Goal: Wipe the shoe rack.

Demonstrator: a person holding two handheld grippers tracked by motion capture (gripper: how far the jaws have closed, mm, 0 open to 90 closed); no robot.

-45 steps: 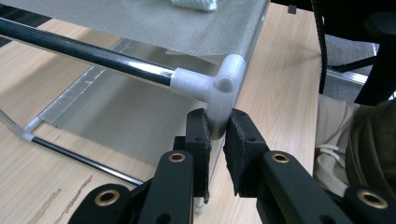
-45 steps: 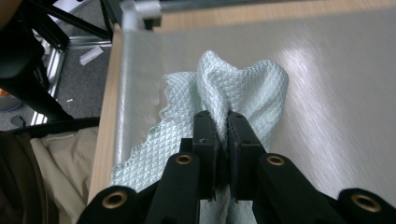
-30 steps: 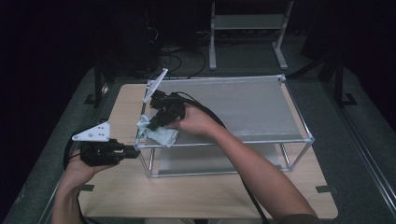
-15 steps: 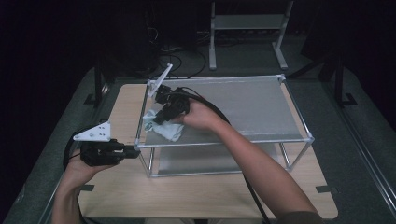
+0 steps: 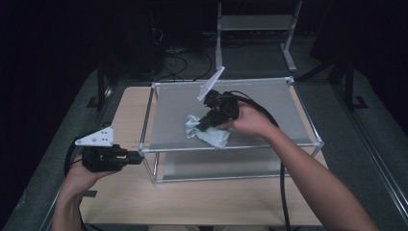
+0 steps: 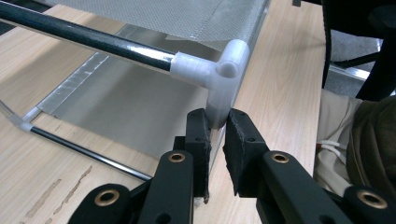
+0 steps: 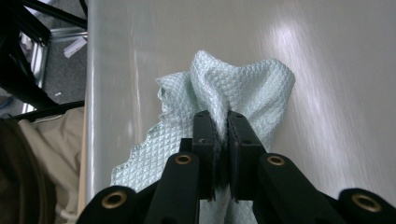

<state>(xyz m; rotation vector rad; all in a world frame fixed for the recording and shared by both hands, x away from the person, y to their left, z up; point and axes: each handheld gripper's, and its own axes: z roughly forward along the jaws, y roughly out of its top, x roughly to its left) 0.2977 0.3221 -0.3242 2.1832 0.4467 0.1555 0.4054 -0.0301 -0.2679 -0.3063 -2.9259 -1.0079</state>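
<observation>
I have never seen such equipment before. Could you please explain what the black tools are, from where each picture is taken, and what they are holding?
A person sits at a wooden table and holds a hand-operated clamp tool in each hand; there is no robot. One picture looks down from above. The other two come from small cameras riding on the tools, looking along their black jaws.

On the table stands a small rack of thin poles with white corner joints and grey mesh shelves.

The left gripper is shut on the rack's front corner post, just below the white joint, apparently steadying it. The right gripper is shut on a pale green waffle-textured cloth lying on the top shelf, probably to wipe it.
</observation>
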